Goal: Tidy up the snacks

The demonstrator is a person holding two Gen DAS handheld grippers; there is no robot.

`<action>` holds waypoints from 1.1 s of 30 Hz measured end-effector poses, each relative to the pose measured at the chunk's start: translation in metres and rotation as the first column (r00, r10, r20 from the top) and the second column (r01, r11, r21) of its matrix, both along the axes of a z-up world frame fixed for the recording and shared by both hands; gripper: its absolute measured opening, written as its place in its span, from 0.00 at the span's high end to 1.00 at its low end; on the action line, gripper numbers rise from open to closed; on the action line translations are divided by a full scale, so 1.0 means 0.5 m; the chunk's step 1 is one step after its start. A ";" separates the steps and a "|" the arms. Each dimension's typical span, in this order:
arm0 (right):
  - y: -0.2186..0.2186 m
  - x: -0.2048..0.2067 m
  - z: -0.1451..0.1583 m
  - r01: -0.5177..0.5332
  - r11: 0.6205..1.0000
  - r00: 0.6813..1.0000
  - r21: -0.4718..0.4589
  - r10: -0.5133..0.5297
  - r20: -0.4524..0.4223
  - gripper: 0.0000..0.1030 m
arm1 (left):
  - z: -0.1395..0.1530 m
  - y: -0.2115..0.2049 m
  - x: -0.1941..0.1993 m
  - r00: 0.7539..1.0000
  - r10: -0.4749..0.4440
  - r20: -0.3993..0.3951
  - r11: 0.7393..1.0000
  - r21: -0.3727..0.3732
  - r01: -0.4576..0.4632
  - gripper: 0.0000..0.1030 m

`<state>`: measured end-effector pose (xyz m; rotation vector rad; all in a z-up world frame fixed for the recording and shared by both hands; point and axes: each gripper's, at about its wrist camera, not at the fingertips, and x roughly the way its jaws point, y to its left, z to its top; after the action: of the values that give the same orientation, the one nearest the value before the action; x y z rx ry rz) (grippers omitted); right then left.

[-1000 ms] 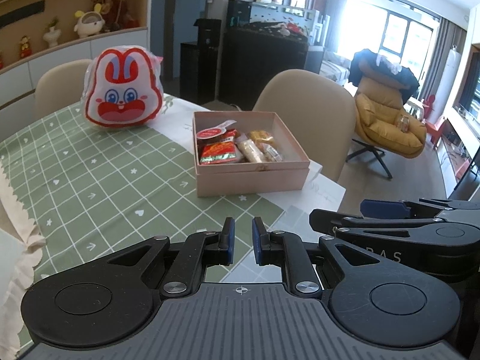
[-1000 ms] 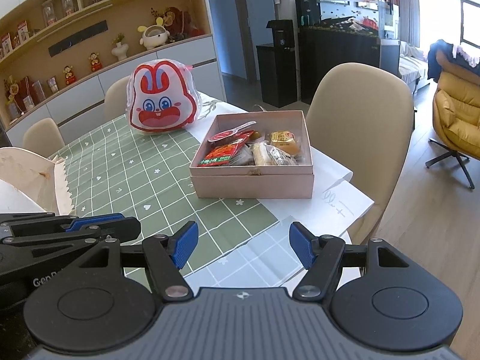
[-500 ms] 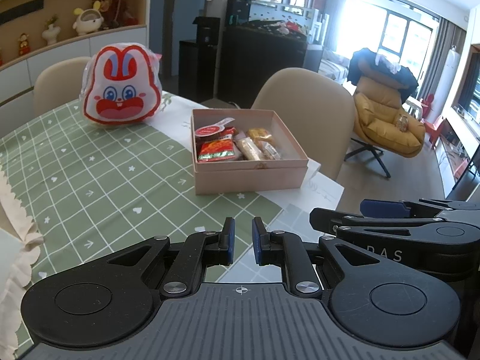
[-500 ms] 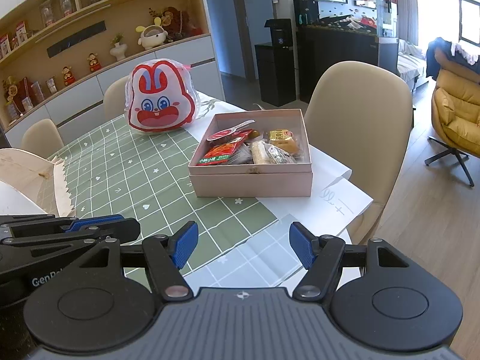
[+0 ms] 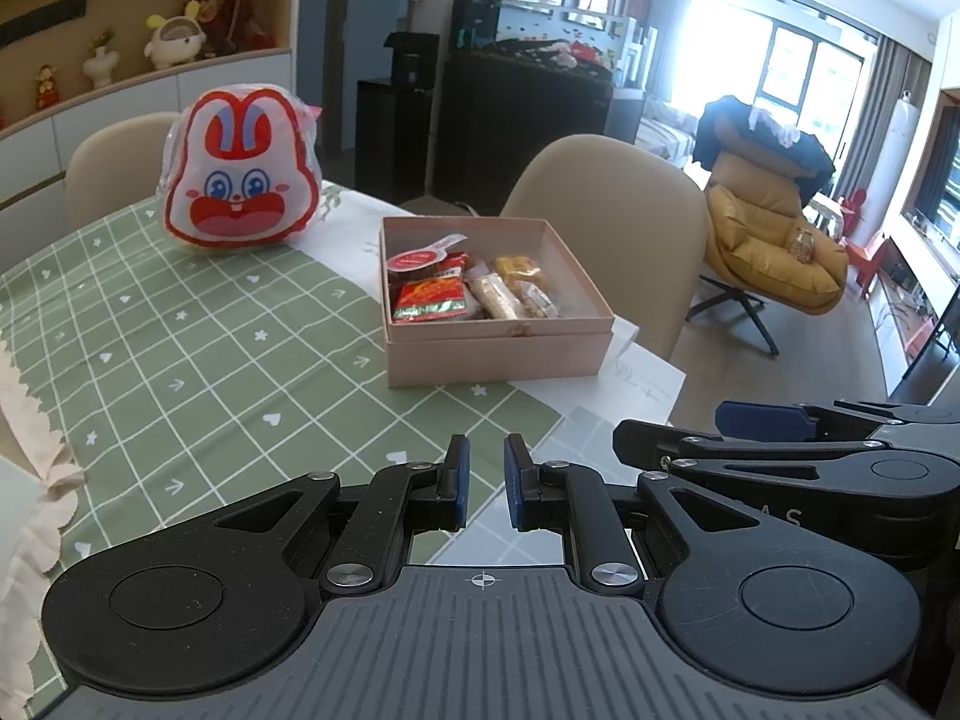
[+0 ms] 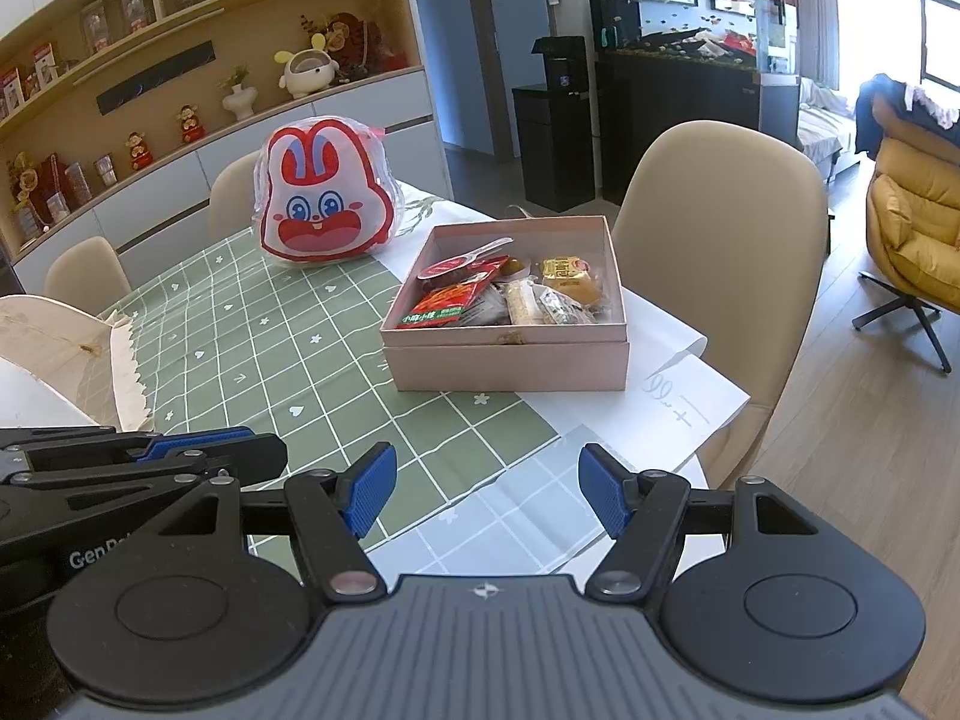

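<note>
An open pink box (image 5: 498,360) (image 6: 510,366) stands on the green checked tablecloth (image 5: 180,360), with several wrapped snacks (image 5: 429,300) (image 6: 444,303) lying inside. Behind it to the left, a red and white rabbit-face bag (image 5: 240,180) (image 6: 324,192) sits upright. My left gripper (image 5: 485,483) hovers over the near part of the table, shut with nothing between its pads. To its right, my right gripper (image 6: 487,489) is open and empty. Both are well short of the box.
A white paper sheet (image 6: 678,396) lies under the box and reaches the table's right edge. Beige chairs (image 6: 720,228) (image 5: 120,162) stand behind the table. A cream scalloped cloth (image 6: 72,348) lies at the left. A yellow armchair (image 5: 774,252) is on the floor beyond.
</note>
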<state>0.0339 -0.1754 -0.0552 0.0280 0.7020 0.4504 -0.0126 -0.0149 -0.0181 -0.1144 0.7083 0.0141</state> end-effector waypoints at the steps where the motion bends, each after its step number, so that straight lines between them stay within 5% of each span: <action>1: 0.000 -0.001 0.000 0.000 1.000 1.000 0.000 0.000 0.000 0.34 | 0.000 -0.001 -0.001 1.000 0.000 0.000 1.000 -0.001 0.000 0.84; 33: 0.004 -0.002 -0.006 0.003 1.000 1.000 0.007 -0.003 -0.017 0.34 | -0.005 -0.004 0.003 1.000 0.001 -0.003 1.000 0.001 -0.001 0.84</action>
<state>0.0326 -0.1736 -0.0580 0.0393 0.7170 0.4501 -0.0109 -0.0167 -0.0208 -0.1135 0.7115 0.0155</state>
